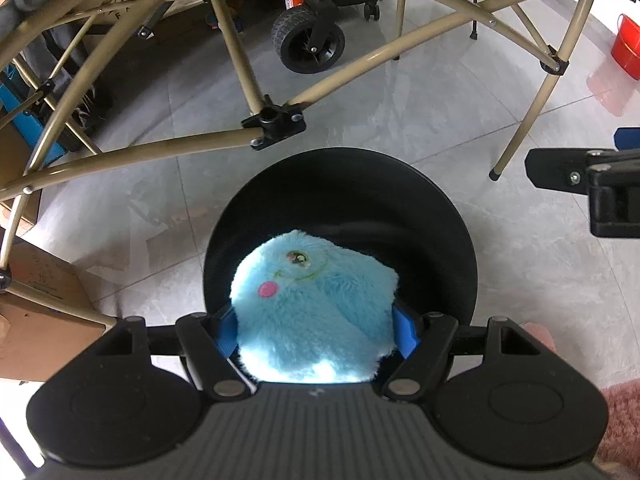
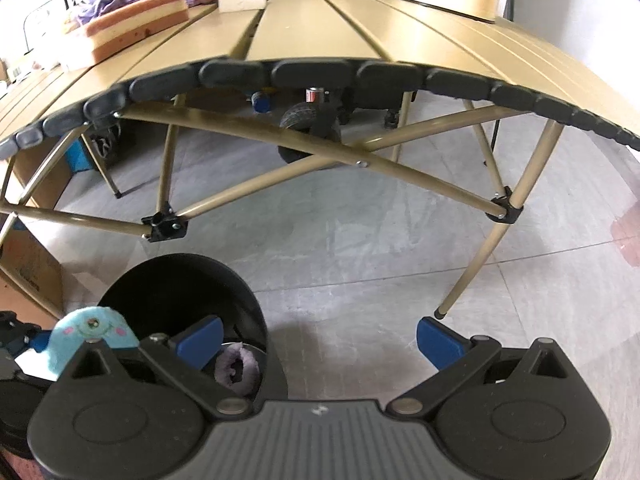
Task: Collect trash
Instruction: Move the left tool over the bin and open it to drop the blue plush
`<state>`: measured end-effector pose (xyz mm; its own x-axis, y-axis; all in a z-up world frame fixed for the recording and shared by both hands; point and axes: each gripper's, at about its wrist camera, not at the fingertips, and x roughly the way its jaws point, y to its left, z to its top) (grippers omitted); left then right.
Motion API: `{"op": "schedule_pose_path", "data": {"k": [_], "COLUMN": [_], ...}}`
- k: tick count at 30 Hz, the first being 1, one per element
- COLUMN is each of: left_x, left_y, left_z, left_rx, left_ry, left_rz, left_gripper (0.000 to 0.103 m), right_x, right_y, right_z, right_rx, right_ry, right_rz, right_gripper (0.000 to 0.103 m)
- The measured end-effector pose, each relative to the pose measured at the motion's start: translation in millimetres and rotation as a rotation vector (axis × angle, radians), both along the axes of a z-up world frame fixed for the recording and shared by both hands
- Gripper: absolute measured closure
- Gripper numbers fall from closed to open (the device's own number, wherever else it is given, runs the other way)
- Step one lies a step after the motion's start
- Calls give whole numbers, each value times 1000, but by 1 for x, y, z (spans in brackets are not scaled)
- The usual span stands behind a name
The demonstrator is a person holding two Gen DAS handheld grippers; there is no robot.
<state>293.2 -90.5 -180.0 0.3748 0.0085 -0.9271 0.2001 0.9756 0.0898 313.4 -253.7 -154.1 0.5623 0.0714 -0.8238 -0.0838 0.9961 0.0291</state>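
While poised over the black bin on the floor, left gripper grasps blue plush toy, presumably for dropping in. Right gripper: spread wide, empty, beside the bin. Right view alone shows a purple fuzzy item inside and the tabletop.

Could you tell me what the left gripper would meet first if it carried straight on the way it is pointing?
Probably the black bin: the left gripper, shut on the blue plush toy, points down into its open mouth, so the toy would likely enter first. Depth is unclear.
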Motion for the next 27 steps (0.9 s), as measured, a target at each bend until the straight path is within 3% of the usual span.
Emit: {"op": "schedule_pose_path", "data": {"k": [17,20,24,27], "left_x": [11,10,10,10], "left_y": [-12,-12,-13,-13], "left_z": [-18,-18,-18,-18], "left_rx": [28,27,7,1], "left_ry": [66,72,82,88], "left_rz": [45,46,39,40], "left_gripper": [29,23,0,0], "right_x": [-2,-2,-2,-1], "right_y": [-8,-9,-9,-9], "right_z": [-2,-2,-2,-2], "right_rx": [-10,-10,-10,-10], "right_ry": [4,4,4,4], "right_rz": [-25,-27,-25,-25], "right_gripper": [0,0,0,0]}}
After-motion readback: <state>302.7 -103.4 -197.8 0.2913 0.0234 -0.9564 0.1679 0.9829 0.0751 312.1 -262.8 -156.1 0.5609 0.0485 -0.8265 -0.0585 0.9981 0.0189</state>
